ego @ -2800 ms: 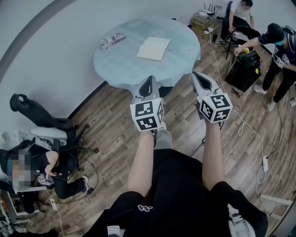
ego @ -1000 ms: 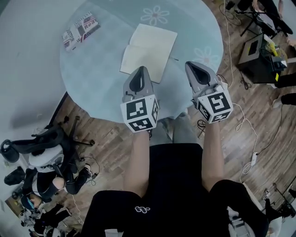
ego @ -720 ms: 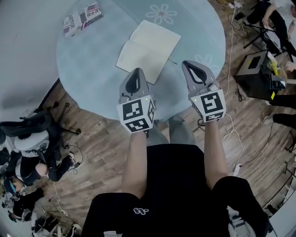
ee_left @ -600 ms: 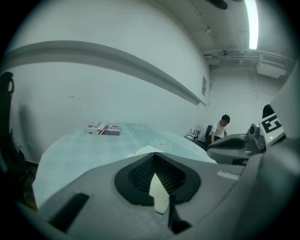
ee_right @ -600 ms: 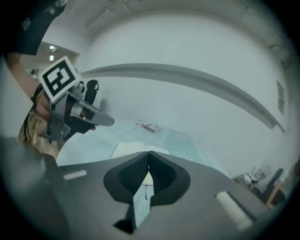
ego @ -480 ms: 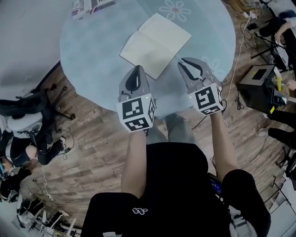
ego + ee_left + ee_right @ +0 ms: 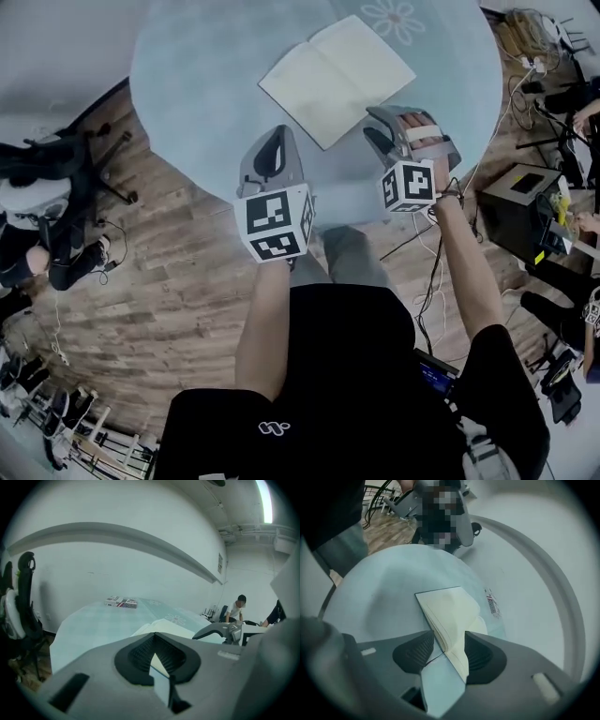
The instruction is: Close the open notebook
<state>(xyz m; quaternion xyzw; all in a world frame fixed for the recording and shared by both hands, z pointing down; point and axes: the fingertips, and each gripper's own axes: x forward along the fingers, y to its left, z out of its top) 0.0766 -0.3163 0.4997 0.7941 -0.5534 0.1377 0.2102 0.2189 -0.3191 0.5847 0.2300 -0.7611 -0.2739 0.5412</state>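
An open notebook (image 7: 337, 80) with cream pages lies flat on the round pale-blue table (image 7: 206, 75). My right gripper (image 7: 386, 131) hangs over the table's near edge, just short of the notebook's near right corner. In the right gripper view its jaws (image 7: 447, 648) are opening, and the notebook (image 7: 450, 611) shows through the gap with its near corner between the pads; neither pad presses on it. My left gripper (image 7: 279, 139) hovers left of it, short of the notebook's near left edge, shut, tips together (image 7: 154, 637), nothing held. The notebook (image 7: 168, 625) lies just beyond it.
A patterned box (image 7: 122, 602) lies at the table's far side, beyond the notebook. A black office chair (image 7: 56, 159) stands left of the table, a black case (image 7: 525, 202) and cables on the wood floor to the right. A person (image 7: 236, 609) is in the background.
Both grippers have come down closer to the table and the notebook. The right one has rolled over and its jaws have opened. The box has left the head view.
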